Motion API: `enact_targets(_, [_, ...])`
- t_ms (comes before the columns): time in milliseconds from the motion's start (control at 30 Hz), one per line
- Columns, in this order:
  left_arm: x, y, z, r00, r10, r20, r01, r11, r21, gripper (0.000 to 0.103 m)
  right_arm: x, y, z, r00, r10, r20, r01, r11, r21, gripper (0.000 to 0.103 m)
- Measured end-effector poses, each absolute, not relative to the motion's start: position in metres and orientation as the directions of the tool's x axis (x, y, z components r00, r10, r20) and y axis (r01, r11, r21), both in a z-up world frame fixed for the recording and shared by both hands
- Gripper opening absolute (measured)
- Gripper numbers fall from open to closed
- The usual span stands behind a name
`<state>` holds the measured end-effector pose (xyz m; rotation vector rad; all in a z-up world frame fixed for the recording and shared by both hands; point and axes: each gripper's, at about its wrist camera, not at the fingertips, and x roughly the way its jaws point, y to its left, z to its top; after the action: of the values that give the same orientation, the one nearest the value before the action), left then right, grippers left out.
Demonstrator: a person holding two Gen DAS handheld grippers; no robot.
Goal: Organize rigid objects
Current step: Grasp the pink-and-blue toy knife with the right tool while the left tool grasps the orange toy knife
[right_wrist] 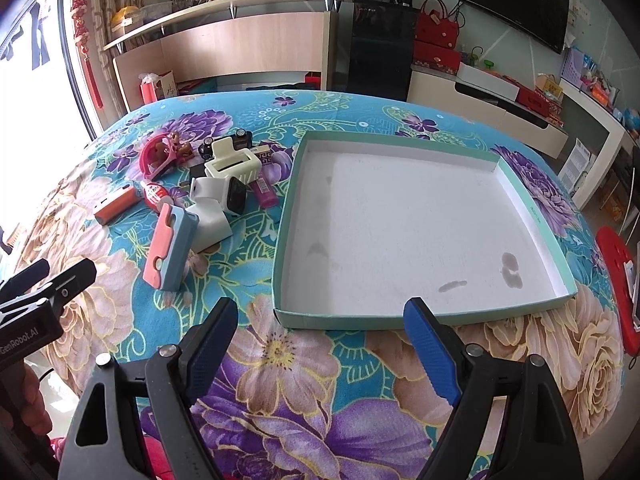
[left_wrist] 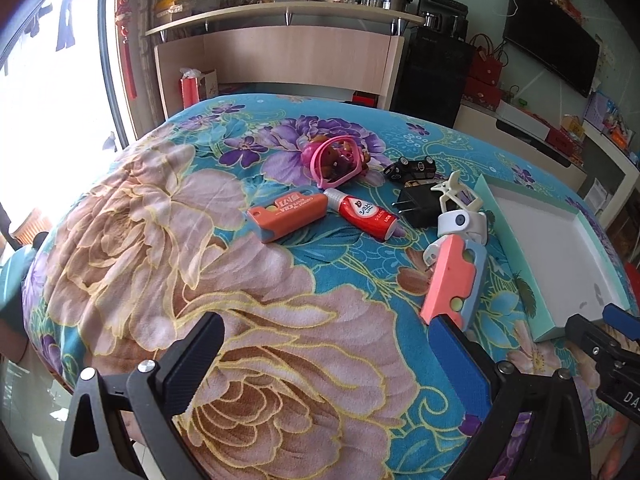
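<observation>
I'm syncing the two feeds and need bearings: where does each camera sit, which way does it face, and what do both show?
Left wrist: on the left gripper, low over the floral blanket, facing the toy pile; its open fingers show, the right gripper at the edge.
Right wrist: on the right gripper, facing the white tray; its open fingers show, the left gripper too.
Shared: tray, pink-and-blue case, blanket.

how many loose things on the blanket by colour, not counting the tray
Orange or pink with blue cases: 2
Red tube: 1
Pink items: 2
White or cream items: 2
Black items: 2
Total: 9
</observation>
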<state>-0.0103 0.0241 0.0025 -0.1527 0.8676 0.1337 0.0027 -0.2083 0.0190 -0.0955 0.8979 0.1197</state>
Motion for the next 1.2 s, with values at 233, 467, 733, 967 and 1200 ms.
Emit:
enact_targets(233, [0.021, 0.053, 0.002, 0.607, 0.088, -0.790, -0.181, 0.983, -0.030, 0.103, 0.015, -0.173, 0.029, 0.620, 0.166, -0.767, -0.224, 0.974, 0.030, 0.085])
enact_targets(467, [0.057, 0.079, -0.007, 0.572, 0.077, -0.817, -0.145, 0.989, -0.009, 0.103, 0.032, -0.126, 0.017, 0.570, 0.239, -0.786, -0.306, 0.950, 0.068, 0.085])
enact_targets(733, [0.088, 0.082, -0.021, 0.556, 0.063, -0.829, -0.073, 0.997, 0.026, 0.102, 0.056, -0.100, -0.012, 0.501, 0.237, -0.832, -0.303, 0.949, 0.088, 0.085])
enact_targets(967, [0.110, 0.075, -0.033, 0.542, 0.047, -0.839, -0.006, 0.999, 0.052, 0.097, 0.067, -0.095, -0.026, 0.483, 0.220, -0.848, -0.280, 0.956, 0.088, 0.085])
enact_targets(1200, [0.121, 0.072, -0.035, 0.542, 0.039, -0.839, 0.026, 0.998, 0.064, 0.090, 0.071, -0.097, -0.032, 0.483, 0.215, -0.849, -0.253, 0.962, 0.101, 0.082])
